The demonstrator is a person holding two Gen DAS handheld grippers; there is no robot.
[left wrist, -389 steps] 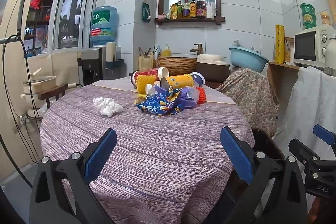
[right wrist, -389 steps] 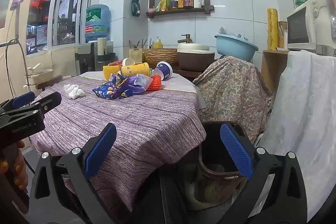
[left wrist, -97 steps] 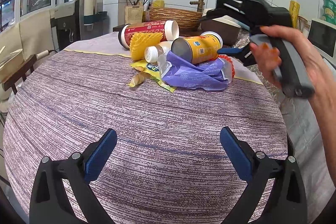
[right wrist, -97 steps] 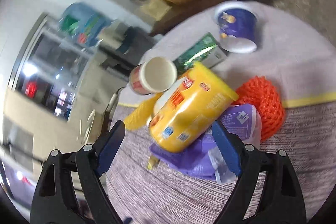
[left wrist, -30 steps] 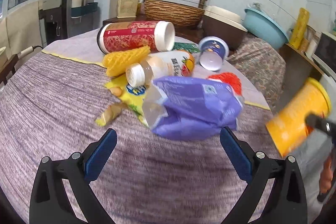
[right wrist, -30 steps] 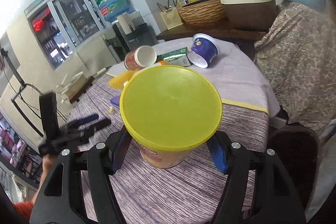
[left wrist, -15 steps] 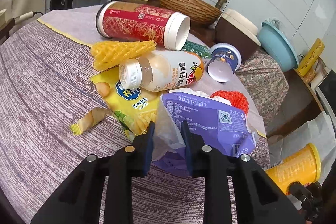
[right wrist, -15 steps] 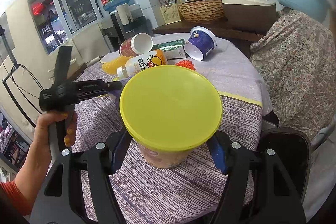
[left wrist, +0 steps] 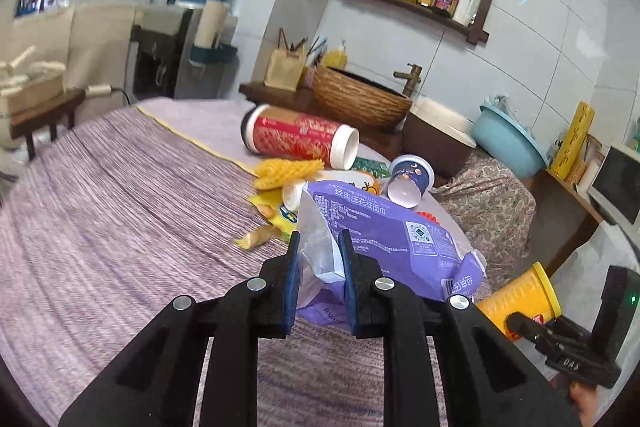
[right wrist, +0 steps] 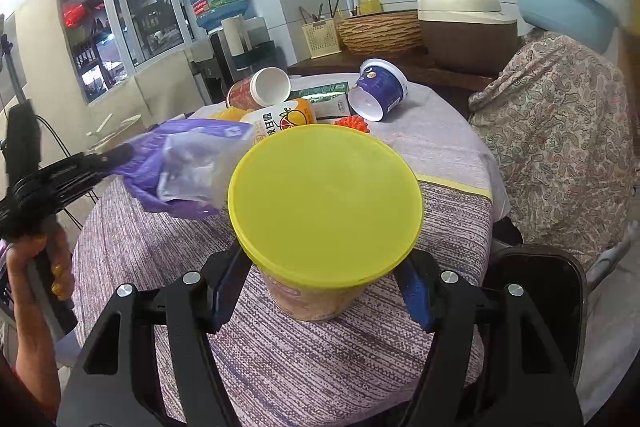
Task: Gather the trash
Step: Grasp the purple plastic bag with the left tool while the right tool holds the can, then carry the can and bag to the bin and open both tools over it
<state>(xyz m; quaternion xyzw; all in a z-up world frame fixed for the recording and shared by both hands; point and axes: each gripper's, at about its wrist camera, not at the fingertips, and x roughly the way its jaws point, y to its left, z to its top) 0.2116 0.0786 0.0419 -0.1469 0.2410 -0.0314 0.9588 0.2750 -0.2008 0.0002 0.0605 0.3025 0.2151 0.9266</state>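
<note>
Left gripper [left wrist: 319,267] jaws, just closing, now pinch the purple tissue bag [left wrist: 384,227] off the table [left wrist: 120,207]; right gripper [right wrist: 320,291] clamps the yellow canister [right wrist: 324,203]; carry both steadily toward the dark bin [right wrist: 536,291], I'd say.

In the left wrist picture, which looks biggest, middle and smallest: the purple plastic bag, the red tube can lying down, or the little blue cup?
1. Purple plastic bag, biggest, though it is nearest the camera, which inflates it.
2. Red tube can.
3. Little blue cup, smallest.
</note>
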